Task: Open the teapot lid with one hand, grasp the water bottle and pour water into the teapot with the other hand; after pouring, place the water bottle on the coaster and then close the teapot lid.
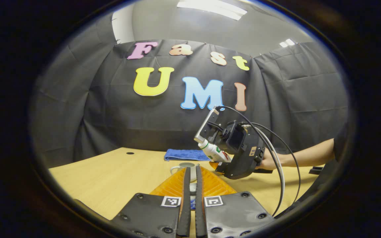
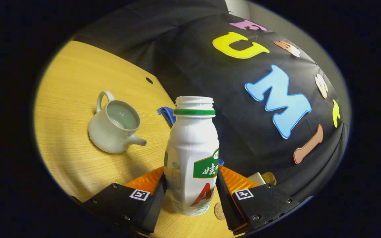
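Plastic, white and thin-walled, the bottle (image 2: 192,155) sits clamped between the right claw (image 2: 190,195) fingers, which press its lower body from both sides; its cap is off and the neck is open. It looks light and somewhat squashy, so a firm squeeze at the waist could dent it and push water out; the hold low on the body, below the label band, seems sound, though the smooth skin may slip as it tips. In the left gripper view the bottle (image 1: 214,151) is tilted, mouth toward the teapot (image 1: 184,168). The teapot (image 2: 116,124) stands on the wooden counter (image 2: 68,82), glazed pale ceramic, lid off, mouth bare, spout toward the bottle, apart from it. It should be heavy enough to stay put, yet hard and chippable. The left claw (image 1: 191,195) has its fingers nearly together; something small seems to sit between them, perhaps the lid, but I cannot tell. A blue cloth (image 1: 185,154) lies behind the teapot.
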The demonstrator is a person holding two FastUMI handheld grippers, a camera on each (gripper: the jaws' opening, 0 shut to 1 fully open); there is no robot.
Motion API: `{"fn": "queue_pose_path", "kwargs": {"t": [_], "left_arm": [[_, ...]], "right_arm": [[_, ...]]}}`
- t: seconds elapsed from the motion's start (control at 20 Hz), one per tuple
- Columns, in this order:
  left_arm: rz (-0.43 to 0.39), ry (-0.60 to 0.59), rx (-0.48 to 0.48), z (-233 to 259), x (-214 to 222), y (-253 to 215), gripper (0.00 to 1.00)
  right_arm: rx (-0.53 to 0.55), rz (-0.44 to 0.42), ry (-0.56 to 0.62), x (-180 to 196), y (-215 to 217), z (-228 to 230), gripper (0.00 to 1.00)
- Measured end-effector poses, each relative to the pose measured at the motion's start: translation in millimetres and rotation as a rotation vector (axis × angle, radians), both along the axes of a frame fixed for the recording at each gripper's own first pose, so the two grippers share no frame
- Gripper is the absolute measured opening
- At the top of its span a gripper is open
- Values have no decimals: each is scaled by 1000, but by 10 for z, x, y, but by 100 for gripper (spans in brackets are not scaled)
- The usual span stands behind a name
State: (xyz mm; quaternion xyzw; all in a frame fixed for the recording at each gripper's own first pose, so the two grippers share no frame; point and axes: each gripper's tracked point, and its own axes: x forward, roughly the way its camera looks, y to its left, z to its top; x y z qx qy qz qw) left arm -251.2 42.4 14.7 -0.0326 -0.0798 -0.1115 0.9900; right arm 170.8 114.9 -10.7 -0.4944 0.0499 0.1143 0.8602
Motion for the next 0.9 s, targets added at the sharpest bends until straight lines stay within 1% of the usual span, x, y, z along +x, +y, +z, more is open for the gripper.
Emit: {"fn": "queue_pose_path", "kwargs": {"t": [0.2,0.3,0.55,0.9], "left_arm": [[13,-8,-3,13,10,60,16],[12,1,-4,-17,26,65,16],[14,11,1,-49,38,80,16],[18,16,0,-65,52,100,16]], "right_arm": [[-193,27,-59,33,40,-6,77],[-262,37,-81,60,50,-29,78],[-394,51,-146,72,101,4,77],[-545,76,-208,111,116,115,77]]}}
